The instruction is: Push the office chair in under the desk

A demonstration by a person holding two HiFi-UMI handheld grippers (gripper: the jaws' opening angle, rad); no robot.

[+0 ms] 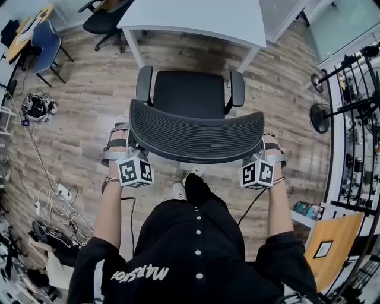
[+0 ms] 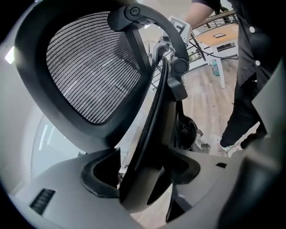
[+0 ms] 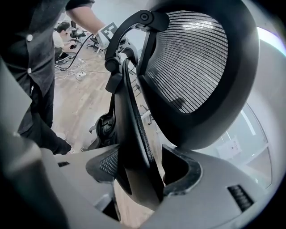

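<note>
Fingers [image 2: 96, 179] of the left gripper [image 2: 143, 176] stand spread, straddling the left edge of the backrest [image 2: 89, 67] of the chair [image 1: 190, 95]. A sliver of light shows between that edge and the outer finger, so they hook round the frame and do not pinch it. Fingers [image 3: 190, 172] of the right gripper [image 3: 138, 176] sit the same way on the right edge, spread with the frame between them.

From the head view, the backrest's long axis runs crosswise from one gripper to the other, one at each end, neither nearer. The chair lies straight ahead of the fingers, with its seat toward the table [image 1: 202, 18] and roughly centred between the table's two front legs. The seat's front stops short of the table's edge and is not under it. I judge the push must go straight forward, square to the backrest, with both grippers even, or the chair may swing toward a leg.
</note>
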